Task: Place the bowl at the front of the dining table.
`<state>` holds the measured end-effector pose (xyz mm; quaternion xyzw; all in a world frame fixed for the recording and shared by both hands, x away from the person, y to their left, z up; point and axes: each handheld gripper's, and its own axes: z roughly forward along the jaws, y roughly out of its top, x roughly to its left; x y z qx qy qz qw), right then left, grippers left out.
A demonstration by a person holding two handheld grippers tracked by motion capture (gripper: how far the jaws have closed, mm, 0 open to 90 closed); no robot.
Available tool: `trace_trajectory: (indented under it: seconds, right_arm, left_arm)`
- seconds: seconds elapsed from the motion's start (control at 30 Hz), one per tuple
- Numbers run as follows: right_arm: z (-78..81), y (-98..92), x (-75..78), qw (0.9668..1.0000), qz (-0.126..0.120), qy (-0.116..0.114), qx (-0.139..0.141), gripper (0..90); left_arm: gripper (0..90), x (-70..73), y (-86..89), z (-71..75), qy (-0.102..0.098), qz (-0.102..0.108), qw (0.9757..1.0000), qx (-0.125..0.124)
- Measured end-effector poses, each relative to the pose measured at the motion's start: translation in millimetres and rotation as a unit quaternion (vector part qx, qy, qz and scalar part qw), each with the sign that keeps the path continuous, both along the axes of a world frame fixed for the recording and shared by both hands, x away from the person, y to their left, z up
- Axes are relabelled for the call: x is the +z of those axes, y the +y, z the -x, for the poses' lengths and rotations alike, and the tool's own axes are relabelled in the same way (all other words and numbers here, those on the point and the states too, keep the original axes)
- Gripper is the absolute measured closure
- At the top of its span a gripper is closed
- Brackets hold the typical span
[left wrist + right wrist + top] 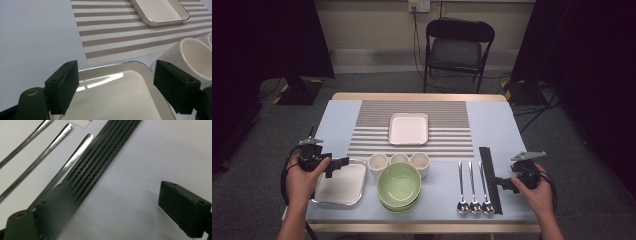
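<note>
My left gripper (338, 165) hovers open over the far left corner of a shiny square plate (341, 186) at the table's front left. In the left gripper view its jaws (117, 75) straddle that plate (117, 100) with nothing between them. A white cup (192, 56) stands just right of the plate. My right gripper (503, 184) is open at the front right, beside a bundle of black chopsticks (490, 180). In the right gripper view the left jaw of the gripper (117, 202) sits over the chopsticks (100, 162), and the nearest spoon handle (71, 161) lies beside them.
A striped placemat (447, 117) carries a white square plate (408, 128). Three white cups (399, 159) line up in front of it, with stacked green bowls (399, 186) nearer me. Three spoons (473, 189) lie left of the chopsticks. A black chair (457, 47) stands beyond the table.
</note>
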<state>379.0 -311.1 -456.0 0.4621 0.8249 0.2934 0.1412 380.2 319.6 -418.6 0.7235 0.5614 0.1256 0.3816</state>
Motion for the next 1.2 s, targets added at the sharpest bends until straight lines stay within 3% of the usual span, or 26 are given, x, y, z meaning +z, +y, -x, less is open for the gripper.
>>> trace_trajectory:
  seconds: [0.23, 0.57, 0.83, 0.9, 1.2]
  right_arm:
    - [-1.3, 4.3, 5.2, 1.0, 0.002, 0.002, 0.008, 11.7]
    - [-3.7, 4.8, 9.8, 0.9998, -0.01, 0.006, 0.014, 12.2]
    - [-9.1, 10.5, 14.9, 0.9997, -0.007, 0.006, 0.022, 12.3]
    - [-10.2, 12.2, 17.2, 0.9996, -0.005, 0.007, 0.025, 12.3]
    - [-16.0, 19.9, 25.4, 0.9994, -0.003, 0.004, 0.035, 12.3]
  left_arm:
    - [21.4, 0.2, -1.4, 0.2, -0.01, -0.009, 0.9999, -0.005]
    - [18.6, -0.3, -2.2, 0.2, -0.001, -0.016, 0.9999, -0.001]
    - [16.5, -0.3, -1.2, 0.2, 0.0, -0.003, 1.0, 0.001]
    - [16.5, -0.3, -0.9, 0.1, -0.001, -0.011, 0.9999, -0.003]
    - [16.5, -0.8, -1.2, -0.1, 0.0, -0.006, 1.0, -0.004]
